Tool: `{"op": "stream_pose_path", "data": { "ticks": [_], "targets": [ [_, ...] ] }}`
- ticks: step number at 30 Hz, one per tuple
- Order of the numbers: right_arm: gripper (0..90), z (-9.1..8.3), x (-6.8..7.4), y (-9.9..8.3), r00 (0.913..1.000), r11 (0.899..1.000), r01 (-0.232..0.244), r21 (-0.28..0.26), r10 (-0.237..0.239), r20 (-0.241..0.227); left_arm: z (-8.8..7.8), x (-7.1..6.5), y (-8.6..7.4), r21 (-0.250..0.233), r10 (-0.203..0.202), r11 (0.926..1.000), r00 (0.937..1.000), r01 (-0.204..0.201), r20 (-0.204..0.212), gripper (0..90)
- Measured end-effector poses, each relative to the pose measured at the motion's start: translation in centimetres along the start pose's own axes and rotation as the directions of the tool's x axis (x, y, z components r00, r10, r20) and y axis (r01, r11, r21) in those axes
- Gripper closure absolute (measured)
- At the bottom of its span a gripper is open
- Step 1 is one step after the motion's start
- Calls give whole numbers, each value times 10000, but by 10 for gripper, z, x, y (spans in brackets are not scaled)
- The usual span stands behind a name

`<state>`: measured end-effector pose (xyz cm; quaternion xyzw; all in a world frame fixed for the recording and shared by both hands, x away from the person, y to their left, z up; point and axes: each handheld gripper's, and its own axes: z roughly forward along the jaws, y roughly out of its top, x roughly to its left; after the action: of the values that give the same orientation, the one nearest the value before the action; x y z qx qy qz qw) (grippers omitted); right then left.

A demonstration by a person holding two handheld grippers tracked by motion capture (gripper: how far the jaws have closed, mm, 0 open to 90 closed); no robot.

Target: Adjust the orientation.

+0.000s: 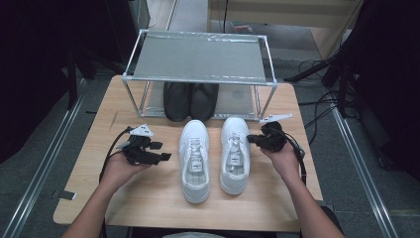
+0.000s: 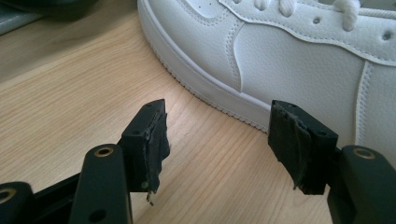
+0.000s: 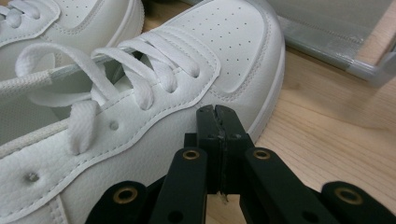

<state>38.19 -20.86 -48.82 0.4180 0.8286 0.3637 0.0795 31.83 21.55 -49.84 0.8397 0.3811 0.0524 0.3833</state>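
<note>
Two white sneakers stand side by side mid-table, toes pointing away: the left sneaker and the right sneaker. My left gripper sits just left of the left sneaker, open, nothing between its jaws; in the left gripper view that left sneaker's side lies beyond the left gripper. My right gripper is at the right sneaker's outer side, shut and empty. In the right gripper view the right gripper points at the right sneaker below its laces; contact is unclear.
A metal-framed shoe rack stands at the table's far edge, with a pair of black shoes on its lower shelf. Bare wooden tabletop lies in front of the sneakers. Cables trail from both grippers.
</note>
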Motion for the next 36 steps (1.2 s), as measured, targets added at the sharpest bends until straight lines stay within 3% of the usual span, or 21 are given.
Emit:
{"op": "stream_pose_path", "data": {
  "ticks": [23, 26, 28, 31, 33, 34, 36],
  "targets": [
    [900, 19, 17, 15, 9980, 9984, 563, 7, -563, -270, -8, -3, -11, -145, -174, 9997, 9997, 171, -191, 380],
    [900, 20, 20, 15, 9978, 9981, 618, 34, -617, -224, -6, -3, -11, -211, -204, 9996, 9998, 205, 46, 381],
    [900, 20, 20, 15, 9975, 9977, 684, 35, -683, -193, -5, -3, -9, -521, -520, 9972, 9974, 545, 495, 381],
    [887, 18, 18, 16, 9979, 9980, 624, 64, -623, -192, -4, -5, -6, -679, -671, 9951, 9951, 720, 720, 388],
    [887, 17, 18, 16, 9982, 9984, 553, 112, -551, -249, -3, -6, -6, -596, -579, 9963, 9956, 623, 733, 416],
    [887, 15, 15, 16, 9974, 9990, 439, -42, -441, -571, -3, -11, -5, -333, -270, 9990, 9987, 284, 425, 464],
    [887, 12, 17, 16, 9960, 9992, 399, -58, -402, -795, -4, -15, -4, -392, -213, 9990, 9996, 221, 210, 596]
  ]
}}
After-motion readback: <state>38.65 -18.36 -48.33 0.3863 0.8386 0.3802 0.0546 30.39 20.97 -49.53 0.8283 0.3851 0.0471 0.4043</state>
